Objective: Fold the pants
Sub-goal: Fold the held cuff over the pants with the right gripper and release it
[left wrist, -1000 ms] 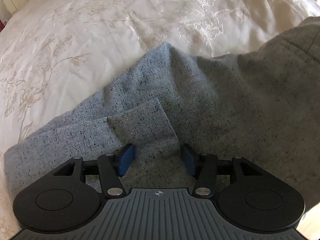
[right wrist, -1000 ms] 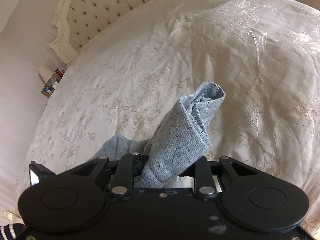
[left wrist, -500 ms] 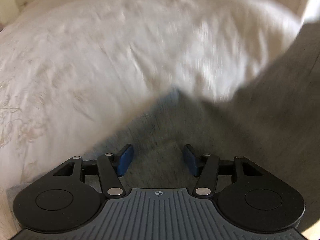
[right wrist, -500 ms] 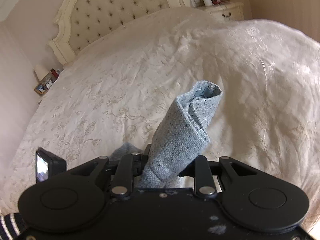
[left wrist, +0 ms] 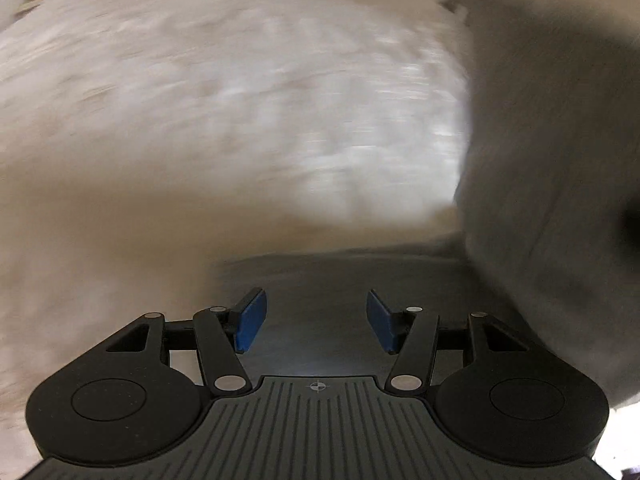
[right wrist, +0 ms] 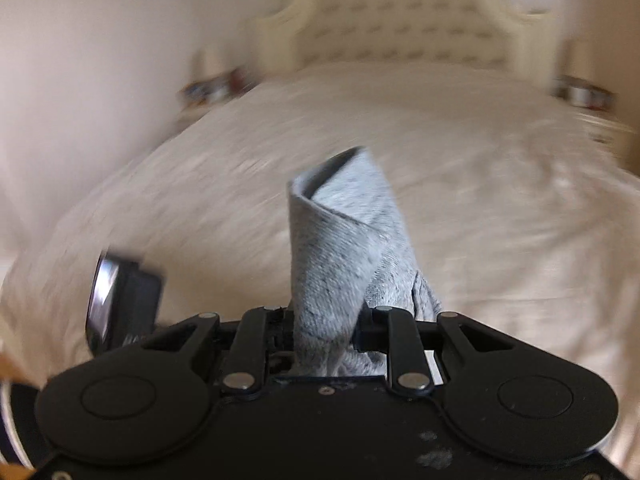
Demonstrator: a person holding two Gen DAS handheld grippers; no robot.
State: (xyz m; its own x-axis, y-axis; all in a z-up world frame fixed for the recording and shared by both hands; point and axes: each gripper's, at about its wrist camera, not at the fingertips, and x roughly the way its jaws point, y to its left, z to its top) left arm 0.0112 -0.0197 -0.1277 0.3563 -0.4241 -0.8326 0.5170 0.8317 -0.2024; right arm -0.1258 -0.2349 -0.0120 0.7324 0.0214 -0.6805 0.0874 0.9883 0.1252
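Cream embroidered bedding (right wrist: 500, 216) stretches ahead of both your grippers, up to a tufted ivory headboard (right wrist: 404, 24), with cluttered nightstands at either side, too blurred to read. Your right gripper (right wrist: 326, 320) is pinching a rolled-up end of the grey speckled knit pants (right wrist: 340, 240), which stands up between its fingers, probably so that end can be carried over for a fold. Your left gripper (left wrist: 316, 320) has its blue pads (left wrist: 250, 320) spread apart with nothing clamped; grey cloth lies just beyond and beneath them, and more of it hangs in a broad sheet to its right. That hanging sheet looks like the main obstacle: it could drape across the left fingers. Nothing else lies on the bedding nearby.
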